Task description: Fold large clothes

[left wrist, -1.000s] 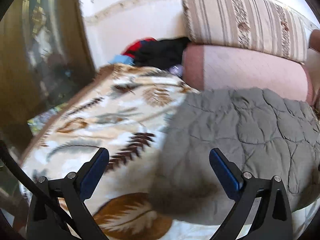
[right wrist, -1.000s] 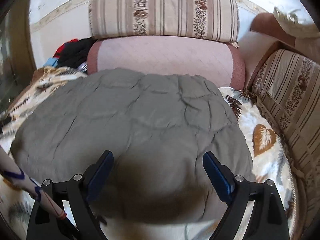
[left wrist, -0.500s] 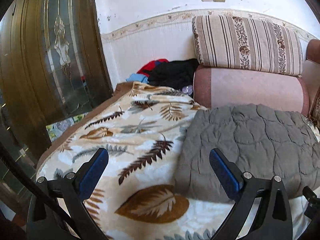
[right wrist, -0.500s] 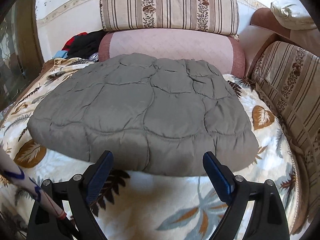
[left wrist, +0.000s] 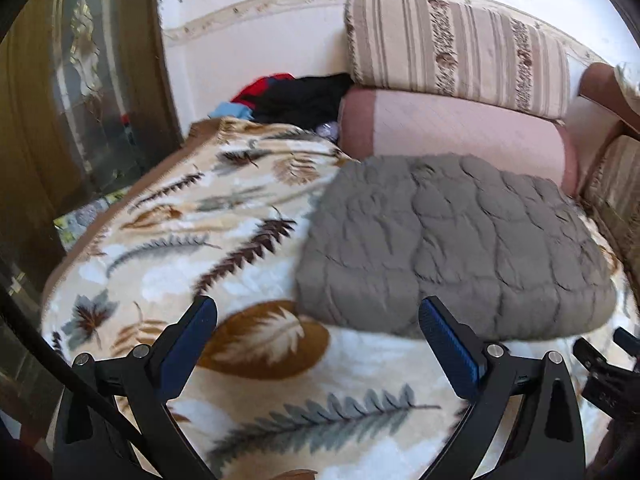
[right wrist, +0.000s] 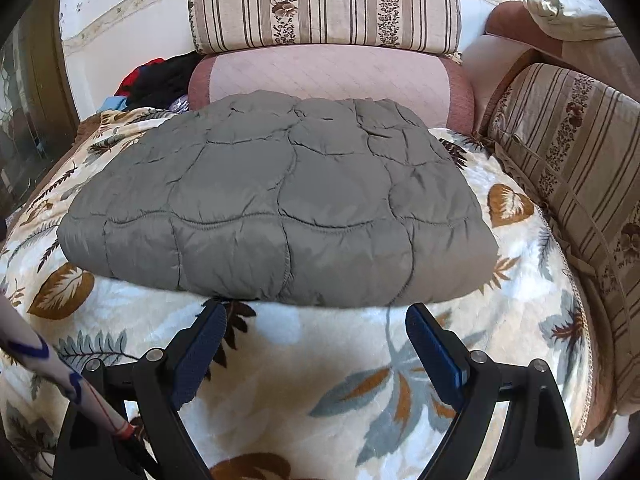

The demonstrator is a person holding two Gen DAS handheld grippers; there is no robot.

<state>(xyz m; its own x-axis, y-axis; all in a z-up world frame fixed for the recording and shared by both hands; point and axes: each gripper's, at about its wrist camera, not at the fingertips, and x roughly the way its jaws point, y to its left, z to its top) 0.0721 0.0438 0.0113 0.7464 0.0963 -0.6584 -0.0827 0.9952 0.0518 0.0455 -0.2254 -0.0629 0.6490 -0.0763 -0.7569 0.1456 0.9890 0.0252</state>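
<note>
Leaf-print blanket (right wrist: 328, 360) covers the sofa seat beneath both your grippers. On it lies the grey quilted jacket (right wrist: 280, 208), folded into a compact pad, its far edge against the pink bolster (right wrist: 332, 76) that carries the striped cushion (right wrist: 324, 4). A second striped cushion (right wrist: 568, 168) lines the right side. A heap of dark and red clothes (left wrist: 292, 96) sits beyond the blanket's far left corner, partly hidden by the bolster; what garments it holds cannot be made out.

Your right gripper (right wrist: 316, 332) stands wide apart and empty, just short of the jacket's near hem, which spans the gap ahead of the fingertips. Your left gripper (left wrist: 318, 330) is likewise spread wide and holds nothing; the jacket's near left corner lies ahead of its right finger. The left view is blurred. The jacket's sleeves and collar are tucked out of sight.
</note>
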